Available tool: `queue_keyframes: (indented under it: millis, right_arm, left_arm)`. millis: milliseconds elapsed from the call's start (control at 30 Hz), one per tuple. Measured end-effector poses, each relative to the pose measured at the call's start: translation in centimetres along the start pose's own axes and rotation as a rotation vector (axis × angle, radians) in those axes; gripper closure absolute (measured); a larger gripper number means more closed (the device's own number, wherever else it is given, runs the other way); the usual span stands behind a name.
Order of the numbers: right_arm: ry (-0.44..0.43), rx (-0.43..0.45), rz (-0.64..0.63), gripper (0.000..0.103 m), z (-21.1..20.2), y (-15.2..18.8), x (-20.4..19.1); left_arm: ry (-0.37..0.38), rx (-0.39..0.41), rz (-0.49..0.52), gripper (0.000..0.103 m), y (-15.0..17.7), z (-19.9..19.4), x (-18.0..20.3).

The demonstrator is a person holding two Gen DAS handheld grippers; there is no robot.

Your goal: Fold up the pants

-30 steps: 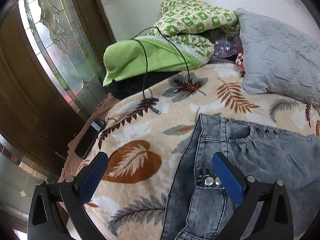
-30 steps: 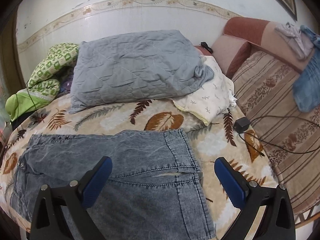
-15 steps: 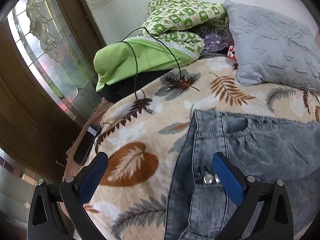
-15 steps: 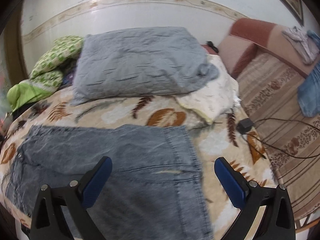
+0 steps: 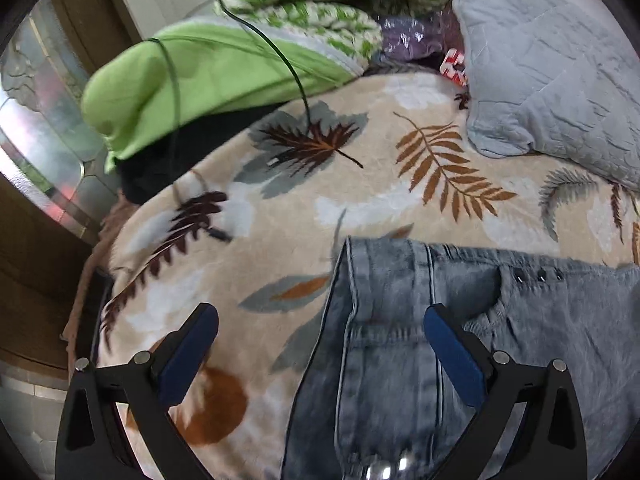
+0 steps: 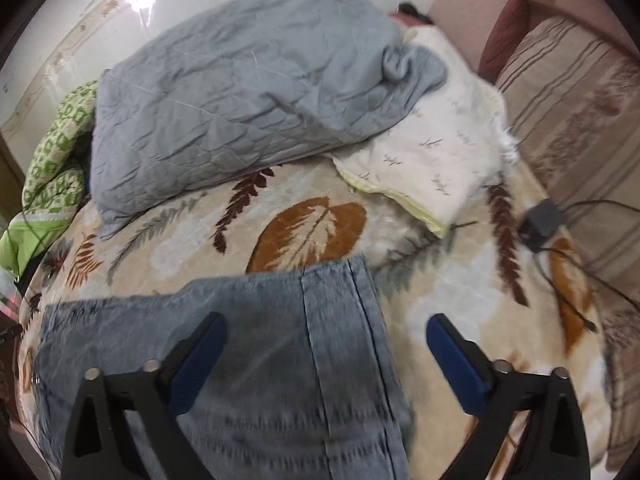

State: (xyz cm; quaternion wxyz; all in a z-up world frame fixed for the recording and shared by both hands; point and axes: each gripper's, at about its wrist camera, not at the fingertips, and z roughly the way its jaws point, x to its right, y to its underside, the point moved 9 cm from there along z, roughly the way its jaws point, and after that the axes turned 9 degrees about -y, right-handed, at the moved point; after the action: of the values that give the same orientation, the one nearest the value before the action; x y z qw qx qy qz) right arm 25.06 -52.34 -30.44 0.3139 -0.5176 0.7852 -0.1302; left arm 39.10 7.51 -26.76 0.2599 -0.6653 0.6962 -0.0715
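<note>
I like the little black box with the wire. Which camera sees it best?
The right wrist view. The black box lies in plain sight on the leaf blanket, its wire trailing away. The left wrist view doesn't show it at all.

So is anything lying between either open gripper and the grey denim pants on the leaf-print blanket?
Nothing visible does. The left gripper stands open over the left edge of the grey denim pants, and the right gripper, whose jaws have just been closing a little, over their right edge, with no pad pressing on cloth. The black cables and grey quilted pillow lie farther back on the leaf-print blanket.
</note>
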Motion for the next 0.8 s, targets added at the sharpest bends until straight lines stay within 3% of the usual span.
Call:
queue_keyframes:
  millis: [67,100,200,433,467,533,600,733,800]
  right_arm:
    - [-0.005,-0.043,0.043,0.027,2.6,-0.6,1.0]
    - [0.001,-0.062,0.060,0.030,3.8,-0.9,1.6]
    - [0.035,-0.087,0.075,0.031,6.4,-1.4,3.0]
    - [0.061,-0.169,0.059,0.036,10.6,-1.0,3.9]
    - [0.072,-0.165,0.043,0.038,10.8,-1.0,3.7]
    - [0.057,-0.153,0.019,0.055,10.8,-1.1,3.0]
    - [0.106,-0.156,-0.020,0.072,10.8,-1.3,2.8]
    - [0.134,-0.142,-0.046,0.084,10.5,-1.4,2.5]
    - [0.125,-0.127,-0.037,0.084,10.1,-1.4,2.4]
  left_arm:
    - [0.024,-0.029,-0.006,0.016,-0.8,1.4,0.6]
    - [0.043,-0.049,-0.015,0.017,-1.3,2.3,1.1]
    - [0.072,-0.079,-0.027,0.022,-2.2,4.0,2.1]
    - [0.171,-0.163,-0.054,0.063,-2.4,7.0,4.3]
    - [0.179,-0.167,-0.054,0.064,-2.4,7.2,4.6]
    - [0.175,-0.155,-0.048,0.066,-2.5,7.4,4.8]
    - [0.182,-0.155,-0.052,0.073,-2.8,7.6,4.8]
    - [0.210,-0.160,-0.078,0.091,-2.7,7.6,4.0]
    - [0.241,-0.159,-0.089,0.092,-2.6,7.2,3.6]
